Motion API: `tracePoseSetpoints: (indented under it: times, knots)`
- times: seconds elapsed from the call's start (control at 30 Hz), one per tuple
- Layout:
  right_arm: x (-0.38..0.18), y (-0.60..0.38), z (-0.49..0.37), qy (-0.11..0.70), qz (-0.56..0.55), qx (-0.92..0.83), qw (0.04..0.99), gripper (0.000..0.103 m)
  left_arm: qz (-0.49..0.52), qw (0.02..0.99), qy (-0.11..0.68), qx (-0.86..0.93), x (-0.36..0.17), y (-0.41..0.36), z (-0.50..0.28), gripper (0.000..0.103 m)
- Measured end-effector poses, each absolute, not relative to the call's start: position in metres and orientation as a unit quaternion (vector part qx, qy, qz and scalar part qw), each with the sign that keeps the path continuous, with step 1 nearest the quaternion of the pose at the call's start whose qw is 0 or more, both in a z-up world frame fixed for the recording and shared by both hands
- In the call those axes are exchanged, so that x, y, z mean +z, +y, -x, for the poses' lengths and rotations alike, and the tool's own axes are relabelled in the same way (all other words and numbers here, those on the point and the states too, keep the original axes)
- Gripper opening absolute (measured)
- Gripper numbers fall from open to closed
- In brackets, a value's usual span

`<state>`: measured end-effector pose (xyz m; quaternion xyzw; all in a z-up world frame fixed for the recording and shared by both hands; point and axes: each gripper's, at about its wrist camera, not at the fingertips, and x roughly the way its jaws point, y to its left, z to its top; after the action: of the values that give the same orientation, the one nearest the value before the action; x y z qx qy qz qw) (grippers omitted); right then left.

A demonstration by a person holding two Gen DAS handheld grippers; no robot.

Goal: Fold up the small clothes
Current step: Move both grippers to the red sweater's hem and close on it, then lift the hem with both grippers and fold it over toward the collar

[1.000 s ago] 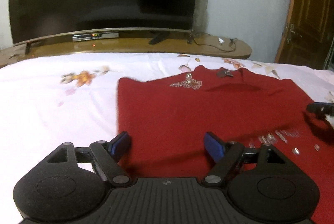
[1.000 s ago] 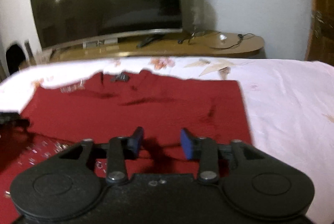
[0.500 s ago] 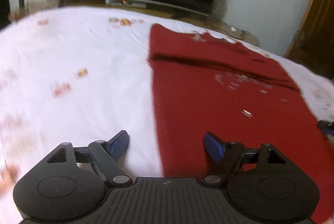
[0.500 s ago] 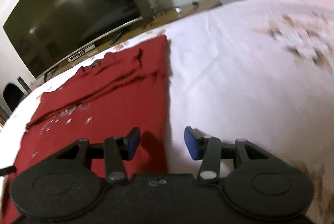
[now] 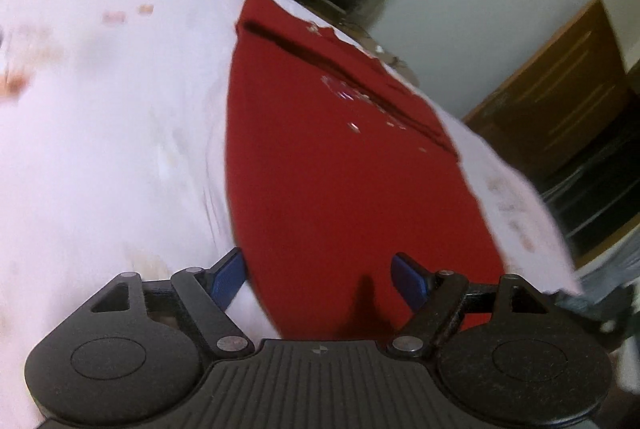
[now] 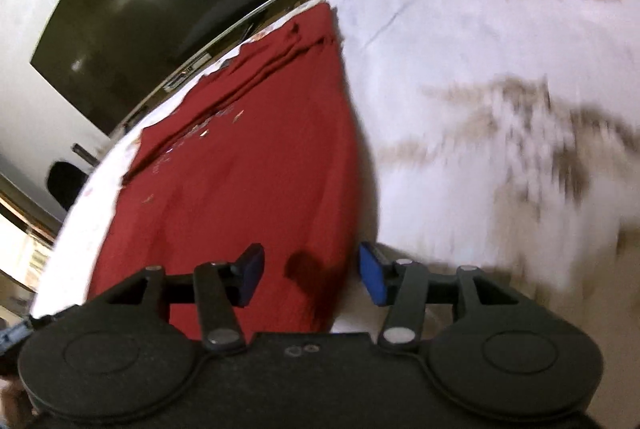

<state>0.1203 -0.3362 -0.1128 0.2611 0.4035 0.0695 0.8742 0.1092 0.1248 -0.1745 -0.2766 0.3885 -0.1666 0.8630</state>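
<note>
Both grippers have pulled back to the near end of the red top [image 5: 340,165]. The left gripper [image 5: 320,275] is wide open and holds nothing, over the top's left edge. The right gripper [image 6: 312,275] is open too, over its right edge. The top lies flat on the white sheet [image 5: 100,149], its far end folded over. Behind is a big dark TV [image 6: 160,13]. No words can be read.

A home bedroom: a bed [image 6: 460,41] with floral sheet, a television [image 6: 152,13] beyond it, a wooden door [image 5: 560,85] beside.
</note>
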Motion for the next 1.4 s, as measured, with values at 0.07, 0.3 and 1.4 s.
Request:
tracePoseSetpoints:
  times: [0.07,0.3,1.4]
  knots:
    - [-0.113,-0.329,-0.107,0.41,-0.269,0.073,0.869,0.051,0.313,0.849,0.387,-0.178,-0.18,0.128,-0.101,0.078]
    - [-0.122,-0.321,-0.086,0.405,-0.347,0.087,0.841,0.051,0.369,0.822,0.389,-0.191,-0.193,0.125,-0.1,0.063]
    - [-0.125,-0.318,-0.102,0.408,-0.266,0.081,0.87,0.005,0.213,0.898,0.369,-0.109,-0.185,0.103,-0.088,0.004]
